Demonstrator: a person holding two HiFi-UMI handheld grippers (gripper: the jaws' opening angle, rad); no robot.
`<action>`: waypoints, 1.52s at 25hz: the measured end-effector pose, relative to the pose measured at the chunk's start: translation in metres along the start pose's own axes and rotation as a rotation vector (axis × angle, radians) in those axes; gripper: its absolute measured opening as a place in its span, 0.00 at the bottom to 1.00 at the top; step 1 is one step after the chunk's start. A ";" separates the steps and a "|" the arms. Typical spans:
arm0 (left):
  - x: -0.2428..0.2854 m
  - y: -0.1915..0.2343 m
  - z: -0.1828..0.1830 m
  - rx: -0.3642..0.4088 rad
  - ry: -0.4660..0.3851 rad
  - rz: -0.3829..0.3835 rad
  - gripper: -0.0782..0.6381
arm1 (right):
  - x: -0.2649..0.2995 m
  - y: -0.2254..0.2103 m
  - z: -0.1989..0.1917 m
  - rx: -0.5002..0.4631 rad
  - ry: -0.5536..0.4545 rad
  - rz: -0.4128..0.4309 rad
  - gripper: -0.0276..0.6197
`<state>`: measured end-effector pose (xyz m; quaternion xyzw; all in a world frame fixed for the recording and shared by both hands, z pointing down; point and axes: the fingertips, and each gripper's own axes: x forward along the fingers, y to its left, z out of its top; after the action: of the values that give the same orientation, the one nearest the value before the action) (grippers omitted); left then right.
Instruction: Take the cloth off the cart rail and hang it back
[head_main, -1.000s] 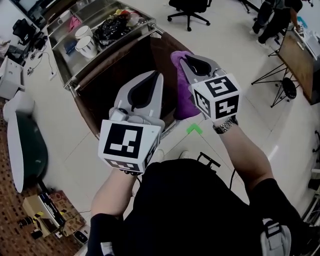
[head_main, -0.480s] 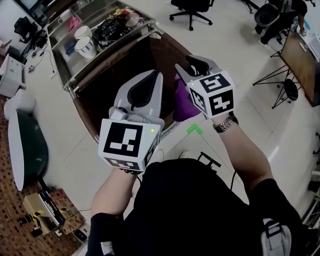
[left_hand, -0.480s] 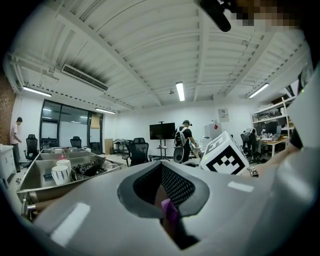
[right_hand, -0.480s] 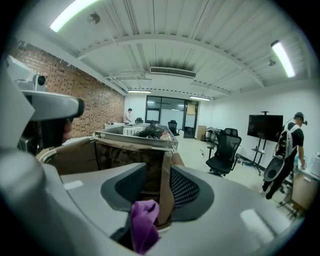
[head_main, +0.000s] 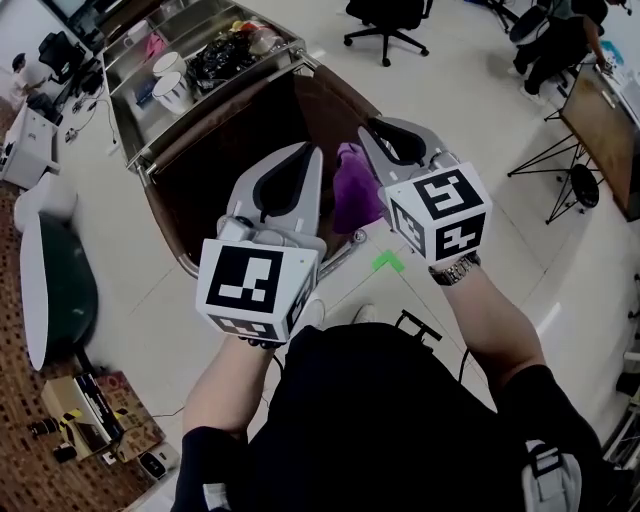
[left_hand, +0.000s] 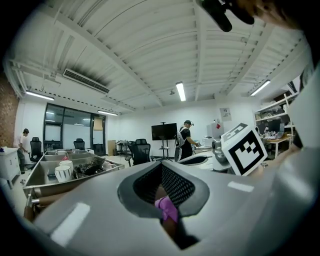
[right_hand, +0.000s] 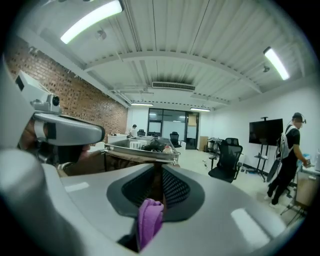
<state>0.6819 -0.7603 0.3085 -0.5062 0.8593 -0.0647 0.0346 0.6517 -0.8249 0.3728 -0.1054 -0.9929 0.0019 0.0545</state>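
Note:
The purple cloth (head_main: 355, 188) hangs in a bunch between my two grippers, above the near rail (head_main: 340, 255) of the steel cart; whether it touches the rail I cannot tell. My right gripper (head_main: 368, 128) is just right of the cloth. Its jaws have just been closing, and in the right gripper view a fold of cloth (right_hand: 149, 220) is pinched low between them (right_hand: 161, 169). My left gripper (head_main: 318, 150) is held level on the cloth's left with its jaws together. The left gripper view shows a bit of purple cloth (left_hand: 167, 210) through the gap under its tips (left_hand: 161, 165).
The cart holds a brown bag (head_main: 220, 170) and a top tray (head_main: 125, 95) with white cups (head_main: 170, 90) and dark clutter. An office chair (head_main: 385, 20) stands beyond it and a tripod (head_main: 570, 170) to the right. Green floor tape (head_main: 388, 261) lies near the rail. Boxes (head_main: 85, 415) are at lower left.
A second ago the cloth was raised over the right gripper's tip; now it hangs lower beside that gripper. The right gripper has drawn back toward me. The left gripper looks unchanged.

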 end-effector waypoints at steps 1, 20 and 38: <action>-0.003 -0.005 0.000 0.001 0.000 0.005 0.09 | -0.008 0.004 0.003 -0.004 -0.016 0.006 0.10; -0.107 -0.050 -0.012 0.030 -0.040 -0.045 0.09 | -0.104 0.127 0.012 -0.082 -0.124 -0.020 0.04; -0.234 -0.088 -0.032 0.032 -0.073 -0.177 0.09 | -0.188 0.251 0.003 -0.111 -0.161 -0.160 0.04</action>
<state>0.8674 -0.5952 0.3510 -0.5814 0.8083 -0.0629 0.0683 0.8862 -0.6190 0.3461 -0.0281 -0.9979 -0.0490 -0.0314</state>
